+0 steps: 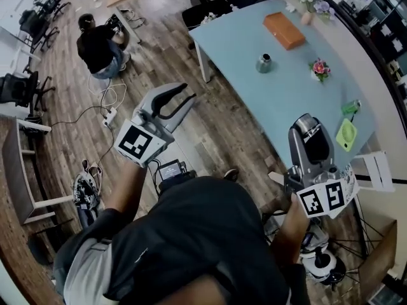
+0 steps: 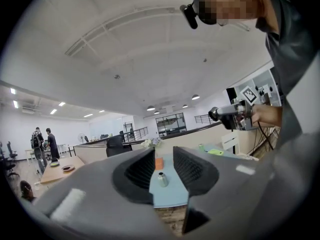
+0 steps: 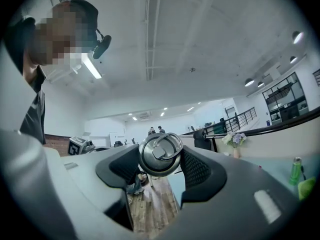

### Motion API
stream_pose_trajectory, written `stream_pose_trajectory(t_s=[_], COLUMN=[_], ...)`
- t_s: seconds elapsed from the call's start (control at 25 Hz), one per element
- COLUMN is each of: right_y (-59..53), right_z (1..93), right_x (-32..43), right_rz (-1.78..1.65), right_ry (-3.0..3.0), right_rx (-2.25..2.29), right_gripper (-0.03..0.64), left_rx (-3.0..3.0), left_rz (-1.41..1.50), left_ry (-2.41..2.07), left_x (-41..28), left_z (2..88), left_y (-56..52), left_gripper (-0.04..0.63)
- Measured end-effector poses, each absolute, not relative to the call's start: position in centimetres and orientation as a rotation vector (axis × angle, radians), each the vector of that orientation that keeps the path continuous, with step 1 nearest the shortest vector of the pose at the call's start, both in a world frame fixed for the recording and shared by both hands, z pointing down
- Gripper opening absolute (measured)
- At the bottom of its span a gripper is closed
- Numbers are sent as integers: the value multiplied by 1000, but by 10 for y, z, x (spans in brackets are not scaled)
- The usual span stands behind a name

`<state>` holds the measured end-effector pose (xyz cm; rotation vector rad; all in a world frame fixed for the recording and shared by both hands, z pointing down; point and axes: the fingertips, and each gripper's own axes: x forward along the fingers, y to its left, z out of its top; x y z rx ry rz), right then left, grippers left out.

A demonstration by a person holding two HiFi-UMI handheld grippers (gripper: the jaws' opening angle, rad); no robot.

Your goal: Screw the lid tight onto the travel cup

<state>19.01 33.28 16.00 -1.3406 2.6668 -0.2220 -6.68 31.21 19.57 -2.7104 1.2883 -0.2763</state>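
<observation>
Here, right gripper (image 3: pixel 160 158) jaws clamp the lid (image 3: pixel 159 153); its cube (image 1: pixel 322 199) shows square markers.

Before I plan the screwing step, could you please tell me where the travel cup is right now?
In the head view the travel cup stands on the light-blue table, upper right, just below the orange box and left of the small flowers.

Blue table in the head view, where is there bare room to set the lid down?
The widest bare patch of the blue table runs from the travel cup to the near edge and left corner. More lies between the cup and the green item. The far side is crowded: orange box, flower pot, flower vase.
</observation>
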Motion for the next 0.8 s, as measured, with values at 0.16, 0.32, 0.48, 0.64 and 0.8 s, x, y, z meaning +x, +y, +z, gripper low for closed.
stream_pose_trajectory(t_s=[0.16, 0.32, 0.48, 0.64, 0.8], right_y=[318, 311, 295, 286, 280], right_z=[163, 162, 173, 177, 177], right_x=[207, 224, 246, 257, 263], right_rz=[-233, -236, -266, -273, -270], right_ry=[2686, 2692, 2682, 2673, 2642], right_rx=[-1289, -1269, -1275, -1292, -1348], right_gripper=[264, 264, 264, 263, 263], left_rx=[-2690, -2682, -2689, -2698, -2728], left_rz=[-296, -308, -326, -321, -318], left_ry=[1336, 1349, 1342, 1325, 1257], left_x=[-50, -33, -11, 1, 11], left_z=[198, 196, 202, 203, 206], left_y=[310, 310, 297, 281, 262], left_gripper=[171, 170, 170, 170, 170])
